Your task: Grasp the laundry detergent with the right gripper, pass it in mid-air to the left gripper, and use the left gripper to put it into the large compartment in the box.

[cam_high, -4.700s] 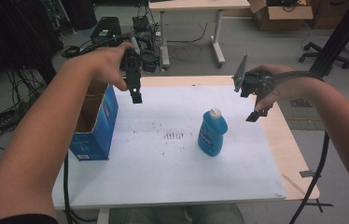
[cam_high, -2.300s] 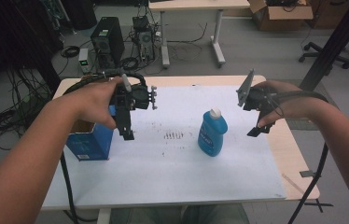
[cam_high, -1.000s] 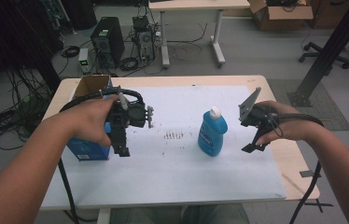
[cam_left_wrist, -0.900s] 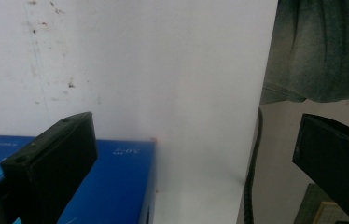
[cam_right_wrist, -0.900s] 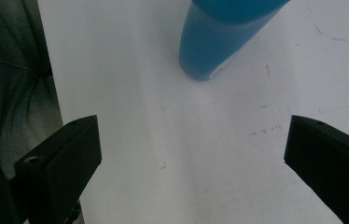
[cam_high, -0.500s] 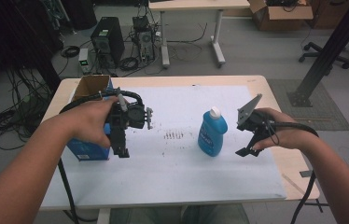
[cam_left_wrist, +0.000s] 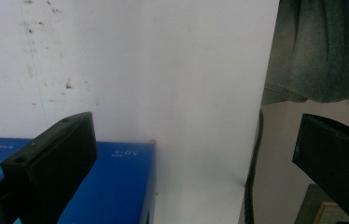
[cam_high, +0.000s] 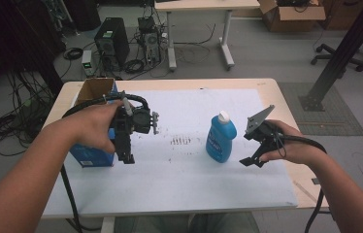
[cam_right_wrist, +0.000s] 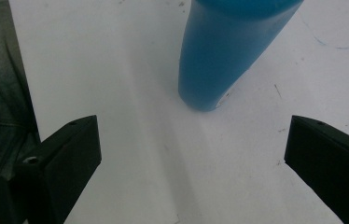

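A blue bottle point(cam_high: 221, 139) with a white cap stands upright on the white mat point(cam_high: 184, 170). My right gripper point(cam_high: 253, 149) hangs just to its right, low over the mat, jaws open. In the right gripper view the bottle's base point(cam_right_wrist: 219, 60) lies ahead, beyond the open right gripper point(cam_right_wrist: 193, 135), with nothing between the jaws. A blue box point(cam_high: 91, 156) with an open cardboard top stands at the mat's left edge. My left gripper point(cam_high: 127, 155) points down beside its right side, and in the left gripper view it point(cam_left_wrist: 196, 140) is open over the mat, the box point(cam_left_wrist: 116, 186) by its left jaw.
The table's near edge, a black cable point(cam_left_wrist: 253, 177) and the person's clothing point(cam_left_wrist: 312, 51) lie behind the left gripper. Beyond the table are computer towers point(cam_high: 111, 46), a second table and a cardboard carton point(cam_high: 291, 9) on the floor.
My right gripper has come down and toward the person, from above the table's right edge to beside the bottle. The left gripper dropped earlier beside the box and has stayed there over the last second.
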`<move>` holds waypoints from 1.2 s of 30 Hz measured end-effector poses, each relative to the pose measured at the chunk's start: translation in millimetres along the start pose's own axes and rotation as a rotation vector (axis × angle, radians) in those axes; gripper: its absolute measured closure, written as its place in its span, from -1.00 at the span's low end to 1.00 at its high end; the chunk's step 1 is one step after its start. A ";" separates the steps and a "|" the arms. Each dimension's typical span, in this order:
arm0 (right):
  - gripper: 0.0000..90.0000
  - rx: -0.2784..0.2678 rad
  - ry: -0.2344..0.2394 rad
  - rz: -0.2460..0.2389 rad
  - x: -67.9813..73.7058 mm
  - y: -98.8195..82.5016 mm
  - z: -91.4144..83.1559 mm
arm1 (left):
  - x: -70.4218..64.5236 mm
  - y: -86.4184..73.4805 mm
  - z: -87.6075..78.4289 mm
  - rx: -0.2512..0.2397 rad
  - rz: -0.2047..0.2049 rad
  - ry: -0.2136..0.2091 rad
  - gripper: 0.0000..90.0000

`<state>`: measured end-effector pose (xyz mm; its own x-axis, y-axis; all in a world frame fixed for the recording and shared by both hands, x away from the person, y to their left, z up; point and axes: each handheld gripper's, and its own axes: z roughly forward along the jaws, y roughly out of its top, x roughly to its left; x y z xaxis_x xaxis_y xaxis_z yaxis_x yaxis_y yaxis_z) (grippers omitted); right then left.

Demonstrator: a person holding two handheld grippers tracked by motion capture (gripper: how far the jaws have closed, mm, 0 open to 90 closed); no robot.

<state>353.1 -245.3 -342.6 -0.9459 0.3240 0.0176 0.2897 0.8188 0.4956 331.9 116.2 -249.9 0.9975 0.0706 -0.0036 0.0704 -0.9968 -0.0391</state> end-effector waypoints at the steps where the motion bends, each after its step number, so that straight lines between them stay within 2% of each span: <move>1: -0.91 0.000 0.000 0.000 0.0 0.0 0.0 | 0.0 0.0 0.0 0.000 0.000 0.000 -1.00; 6: -0.92 -0.045 -0.019 0.034 2.6 -2.6 6.6 | 0.8 1.0 0.7 0.003 0.002 0.000 -0.99; 10: -0.92 -0.049 -0.014 0.037 5.0 -2.8 10.9 | 1.5 2.0 1.5 0.004 0.004 -0.001 -0.99; 13: -0.92 -0.058 -0.030 0.048 6.0 -2.2 15.6 | 1.8 3.2 2.3 0.001 0.005 0.001 -1.00; 24: -0.93 -0.164 -0.088 0.141 3.1 -0.9 23.8 | 2.6 3.7 5.2 0.004 0.008 0.000 -0.99; 32: -0.93 -0.199 -0.101 0.164 5.3 -1.3 33.5 | 3.1 2.7 7.0 0.001 0.007 0.000 -1.00; 36: -0.93 -0.238 -0.113 0.195 5.3 -3.0 38.8 | 3.0 3.1 6.3 0.003 0.008 -0.001 -0.99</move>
<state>352.9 -227.6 -377.6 -0.8498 0.5254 0.0419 0.4088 0.6069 0.6816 335.1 113.6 -256.3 0.9980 0.0623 -0.0050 0.0620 -0.9972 -0.0420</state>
